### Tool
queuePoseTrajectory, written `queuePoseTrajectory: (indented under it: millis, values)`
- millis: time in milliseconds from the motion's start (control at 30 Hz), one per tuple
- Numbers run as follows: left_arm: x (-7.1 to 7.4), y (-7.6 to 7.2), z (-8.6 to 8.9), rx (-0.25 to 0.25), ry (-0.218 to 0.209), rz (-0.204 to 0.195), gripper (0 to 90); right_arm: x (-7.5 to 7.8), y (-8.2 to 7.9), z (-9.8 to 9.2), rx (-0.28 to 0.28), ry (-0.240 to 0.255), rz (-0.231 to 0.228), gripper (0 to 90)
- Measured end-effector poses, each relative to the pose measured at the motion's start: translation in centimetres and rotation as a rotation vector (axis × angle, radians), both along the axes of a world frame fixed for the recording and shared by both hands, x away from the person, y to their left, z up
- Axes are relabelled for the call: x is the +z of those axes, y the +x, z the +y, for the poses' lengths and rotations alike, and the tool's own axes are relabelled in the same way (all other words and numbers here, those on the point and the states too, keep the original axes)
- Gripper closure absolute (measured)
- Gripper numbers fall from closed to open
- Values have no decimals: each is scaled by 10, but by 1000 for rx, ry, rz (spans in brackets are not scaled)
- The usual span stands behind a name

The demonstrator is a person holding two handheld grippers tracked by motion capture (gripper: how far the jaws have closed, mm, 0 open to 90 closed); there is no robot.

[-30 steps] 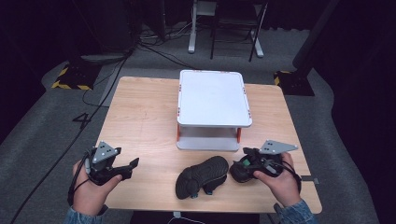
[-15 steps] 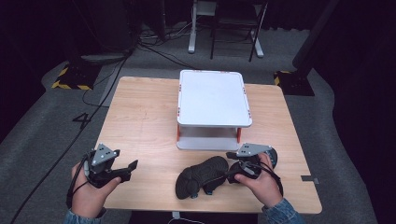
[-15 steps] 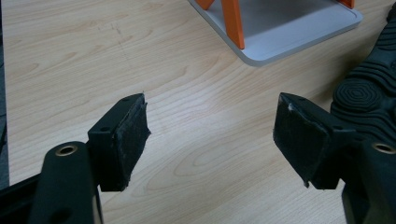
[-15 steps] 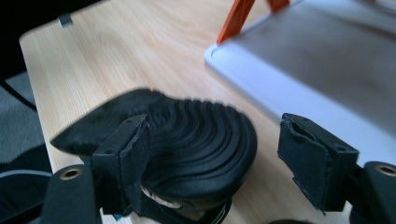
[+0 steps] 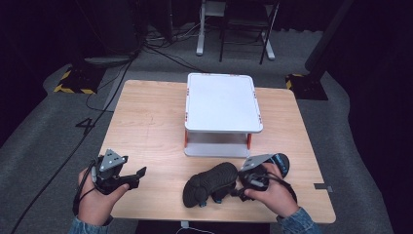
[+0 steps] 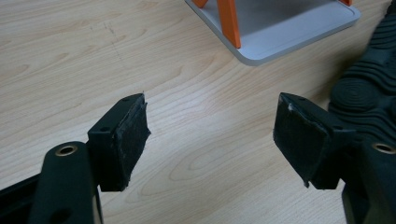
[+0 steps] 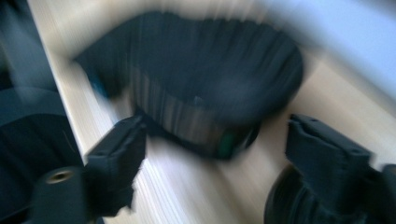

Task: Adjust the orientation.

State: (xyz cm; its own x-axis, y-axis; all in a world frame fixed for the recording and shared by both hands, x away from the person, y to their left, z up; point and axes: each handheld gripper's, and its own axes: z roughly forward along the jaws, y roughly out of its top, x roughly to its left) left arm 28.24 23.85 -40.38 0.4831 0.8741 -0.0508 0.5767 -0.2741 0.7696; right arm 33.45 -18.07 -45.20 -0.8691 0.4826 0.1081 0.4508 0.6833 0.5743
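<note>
A black sandal (image 5: 209, 183) lies sole-up near the table's front edge; its ribbed sole (image 6: 369, 88) shows at the right of the left gripper view. My right gripper (image 5: 234, 187) sits just right of the sandal's heel. Its jaws have just been opening and now stand wide. In the blurred right gripper view the sandal (image 7: 210, 79) lies just ahead of the gripper (image 7: 215, 149), with its near end reaching between the fingertips, untouched. My left gripper (image 5: 136, 178) hovers at the front left, open over bare wood (image 6: 212, 135).
A white two-level stand (image 5: 221, 102) with orange legs occupies the table's middle; its grey base (image 6: 289, 28) appears in the left gripper view. A second dark shoe-like thing with a blue rim (image 5: 281, 162) lies behind my right hand. The table edge is close to both hands.
My right gripper has moved left and down, closing in on the sandal's heel. The left gripper and the sandal have stayed put.
</note>
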Motion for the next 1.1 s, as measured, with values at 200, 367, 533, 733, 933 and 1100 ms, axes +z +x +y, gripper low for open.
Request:
queuePoseTrajectory:
  millis: [200,367,533,733,933,1100]
  values:
    - [2,0,2,1,-4,-5,268,-1,-3,10,8,41,-48,211]
    - [0,1,3,8,-4,-4,268,2,0,6,-26,88,-55,231]
    - [1,0,2,4,-7,-2,268,-10,3,19,-15,45,-136,236]
    - [-2,2,3,7,-6,5,268,-8,6,16,-27,5,-240,652]
    - [-1,1,3,11,-11,0,268,16,-7,19,-59,167,-186,670]
    - [0,1,3,5,-5,-4,268,30,-21,22,-99,239,-141,672]
